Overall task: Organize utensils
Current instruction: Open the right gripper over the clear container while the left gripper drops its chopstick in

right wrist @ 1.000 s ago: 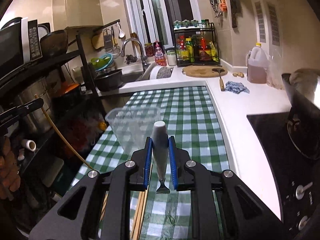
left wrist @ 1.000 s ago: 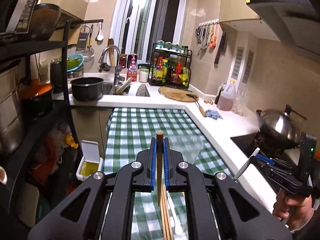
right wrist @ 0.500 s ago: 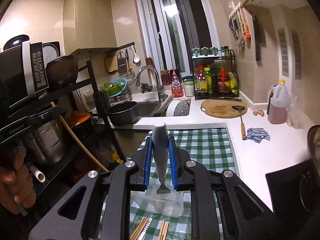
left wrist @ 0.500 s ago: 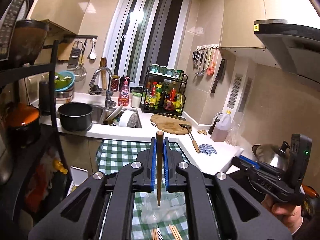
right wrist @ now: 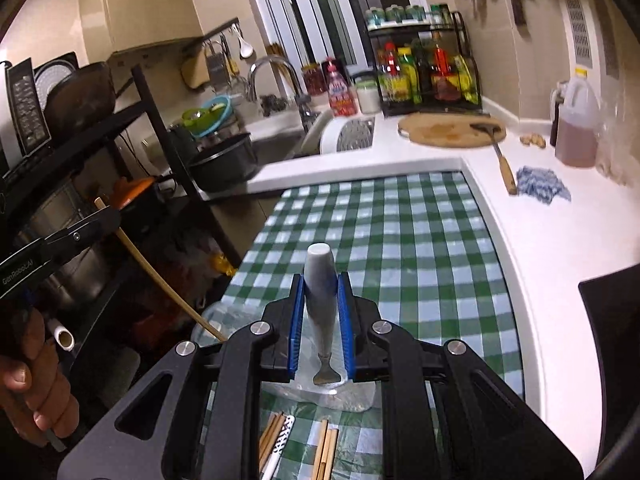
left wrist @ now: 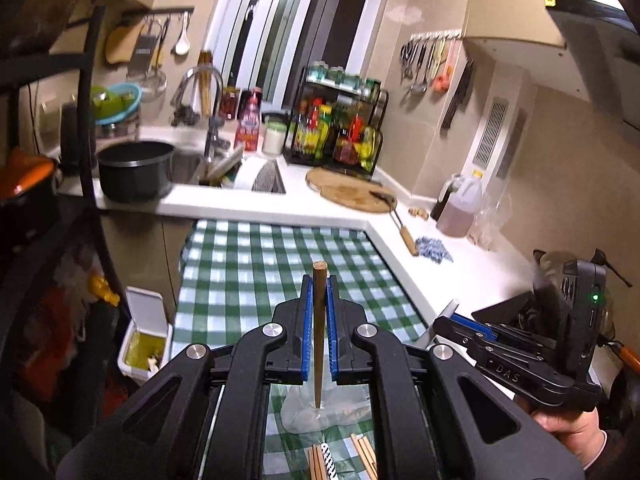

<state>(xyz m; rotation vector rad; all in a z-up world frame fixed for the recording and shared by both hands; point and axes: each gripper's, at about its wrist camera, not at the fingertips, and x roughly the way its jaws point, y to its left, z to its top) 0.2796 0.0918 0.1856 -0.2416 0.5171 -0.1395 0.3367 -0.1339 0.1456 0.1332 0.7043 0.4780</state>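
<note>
Checked tablecloth (left wrist: 248, 264), left tongs (left wrist: 319, 300) clamping a chopstick (left wrist: 319, 332), right tongs (right wrist: 322, 308) clamping a fork handle (right wrist: 320, 292)

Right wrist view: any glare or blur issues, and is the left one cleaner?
Right wrist: the white counter blows out to near pure white at the right, the edges bend with fisheye, and the sink area is soft; the white-handled utensil in the jaws is sharp. Left wrist: bright window, dark shelf on the left, chopstick crisp, and the right gripper looks slightly smeared.
</note>
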